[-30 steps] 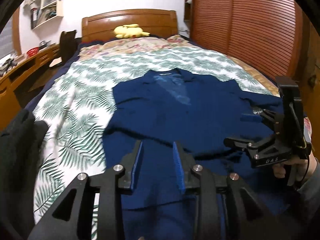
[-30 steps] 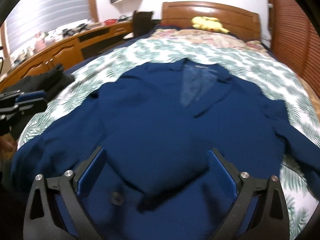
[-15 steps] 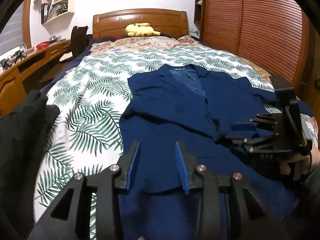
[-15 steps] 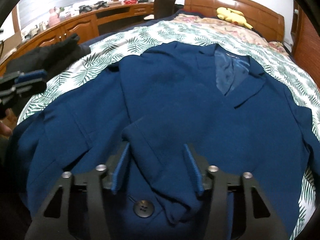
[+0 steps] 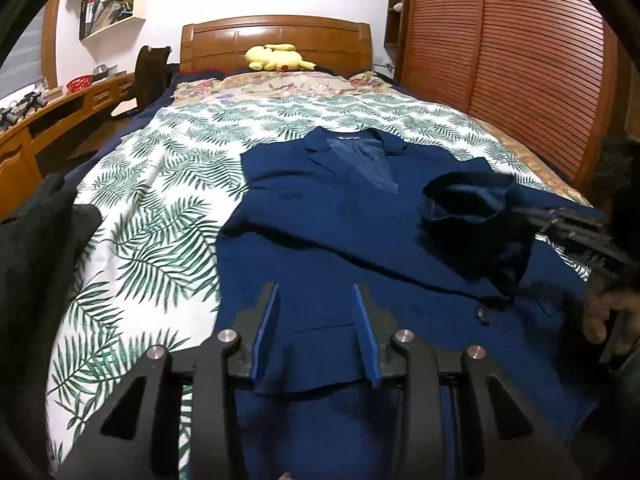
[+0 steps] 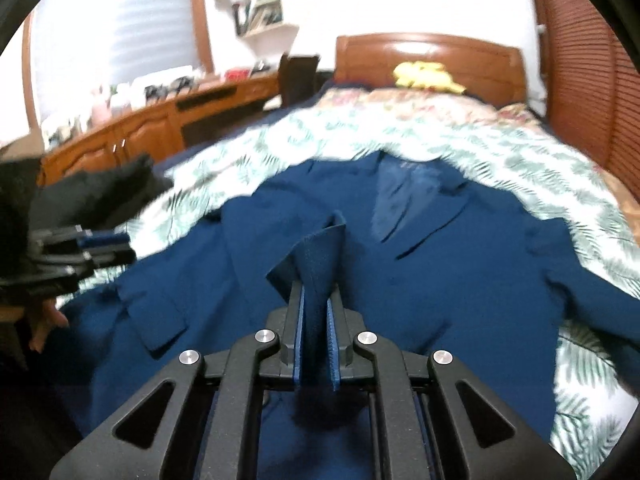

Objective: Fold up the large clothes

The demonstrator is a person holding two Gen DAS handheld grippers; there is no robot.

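A navy blue jacket [image 5: 340,220] lies front-up on the bed, collar toward the headboard; it also shows in the right wrist view [image 6: 460,264]. My left gripper [image 5: 316,300] is open and empty, hovering just above the jacket's lower left front near a pocket flap. My right gripper [image 6: 316,300] is shut on the jacket's sleeve cuff [image 6: 316,248] and holds it lifted above the jacket's front. In the left wrist view the lifted cuff [image 5: 468,200] hangs open at the right, with the right gripper's fingers [image 5: 568,228] behind it.
The bed has a white cover with green leaves [image 5: 160,200], a wooden headboard [image 5: 276,40] and a yellow plush toy [image 5: 276,58]. Dark clothes [image 5: 36,248] lie at the left edge. A wooden desk [image 5: 48,116] runs along the left; a slatted wardrobe [image 5: 520,60] stands right.
My right gripper has closed on the sleeve cuff and lifted it up over the jacket's front. My left gripper has stayed open low over the jacket's left side.
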